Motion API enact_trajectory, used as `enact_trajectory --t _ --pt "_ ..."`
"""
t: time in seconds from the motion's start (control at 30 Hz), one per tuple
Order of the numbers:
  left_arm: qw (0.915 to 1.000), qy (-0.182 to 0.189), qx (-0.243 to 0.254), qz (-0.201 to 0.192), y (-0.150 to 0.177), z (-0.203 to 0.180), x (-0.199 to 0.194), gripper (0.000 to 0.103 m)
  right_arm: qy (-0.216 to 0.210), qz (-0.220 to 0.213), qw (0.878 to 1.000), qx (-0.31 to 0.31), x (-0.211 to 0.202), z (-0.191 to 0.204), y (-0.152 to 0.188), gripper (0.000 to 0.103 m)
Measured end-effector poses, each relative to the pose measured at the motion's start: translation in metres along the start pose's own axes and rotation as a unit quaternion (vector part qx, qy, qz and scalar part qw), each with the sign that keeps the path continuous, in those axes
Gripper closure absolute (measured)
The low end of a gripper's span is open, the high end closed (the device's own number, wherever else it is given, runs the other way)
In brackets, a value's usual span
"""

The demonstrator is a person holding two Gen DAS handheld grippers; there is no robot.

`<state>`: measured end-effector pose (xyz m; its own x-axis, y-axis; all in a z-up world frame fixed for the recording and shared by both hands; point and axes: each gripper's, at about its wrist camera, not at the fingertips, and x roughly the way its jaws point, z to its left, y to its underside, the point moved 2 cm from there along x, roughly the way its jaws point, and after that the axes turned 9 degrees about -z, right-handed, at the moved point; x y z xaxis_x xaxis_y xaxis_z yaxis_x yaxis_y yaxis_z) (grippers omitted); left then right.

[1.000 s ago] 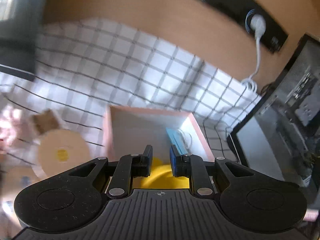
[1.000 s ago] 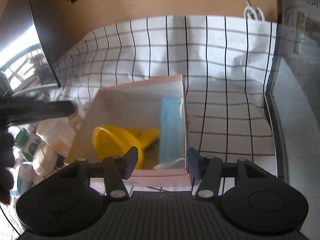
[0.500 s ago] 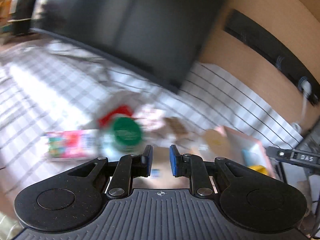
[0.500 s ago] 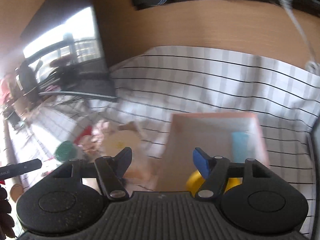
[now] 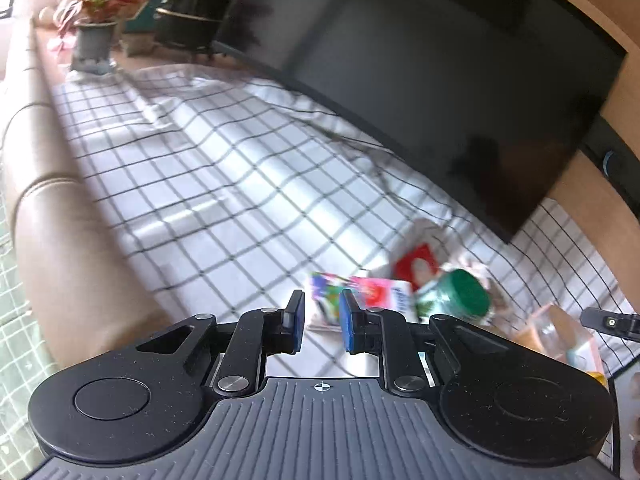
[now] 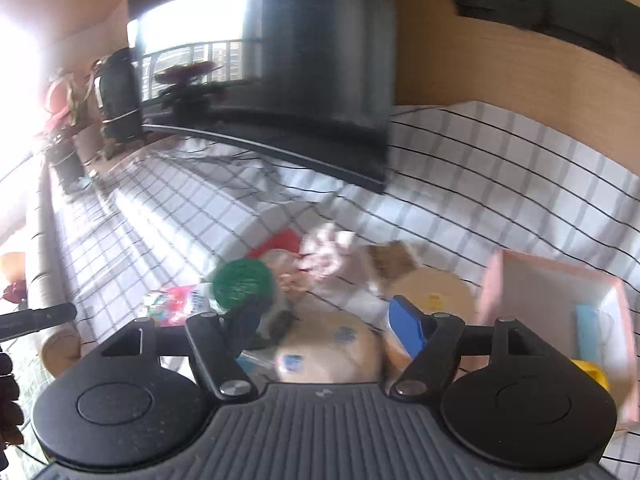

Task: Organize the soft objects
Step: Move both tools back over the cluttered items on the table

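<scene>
Fingers (image 6: 408, 330) of the right gripper (image 6: 328, 326) are opening over the pile, nothing between them; the left gripper (image 5: 322, 326) is nearly closed and empty.

Just beyond the right fingers lie a tan bundle (image 6: 332, 346), a green-lidded jar (image 6: 243, 283), a pink cloth (image 6: 326, 254) and a bright packet (image 6: 176, 300); the pink box (image 6: 560, 300), with a blue mask (image 6: 592, 326) inside, sits off to their right. Best practice, judging from here: choose one soft item, straddle it squarely and avoid the jar.
</scene>
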<state>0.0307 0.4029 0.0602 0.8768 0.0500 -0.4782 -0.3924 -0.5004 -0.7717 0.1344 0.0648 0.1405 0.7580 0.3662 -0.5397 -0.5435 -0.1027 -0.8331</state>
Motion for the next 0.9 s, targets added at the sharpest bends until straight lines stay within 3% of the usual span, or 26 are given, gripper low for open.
enact_trajectory --t 0.23,0.43,0.6,0.67,0.77,0.8,0.9 --pt "0.9976 0.046 0.031 0.042 0.003 0.026 0.019 0.083 -0.004 0.014 1.0 -0.023 0.024 0.045 0.012 0.03" --pt "0.9839 0.117 0.112 0.075 0.007 0.007 0.047 0.083 0.008 0.037 0.998 -0.042 0.031 0.062 0.036 0.03" --pt "0.9763 0.132 0.156 0.073 -0.003 -0.014 0.076 0.083 0.038 0.059 0.995 -0.064 0.031 0.059 0.059 0.03" --pt "0.9647 0.153 0.2 0.078 -0.008 -0.027 0.088 0.083 0.043 0.071 0.995 -0.055 0.03 0.054 0.066 0.03" --pt "0.9374 0.186 0.277 0.1 -0.01 -0.047 0.105 0.083 0.037 0.085 0.995 -0.04 0.027 0.048 0.076 0.03" --pt "0.9224 0.196 0.315 0.107 -0.006 -0.053 0.107 0.083 0.037 0.089 0.995 -0.039 0.026 0.048 0.079 0.03" --pt "0.8634 0.221 0.438 0.12 0.018 -0.065 0.106 0.082 0.042 0.101 0.993 -0.044 0.026 0.046 0.089 0.03"
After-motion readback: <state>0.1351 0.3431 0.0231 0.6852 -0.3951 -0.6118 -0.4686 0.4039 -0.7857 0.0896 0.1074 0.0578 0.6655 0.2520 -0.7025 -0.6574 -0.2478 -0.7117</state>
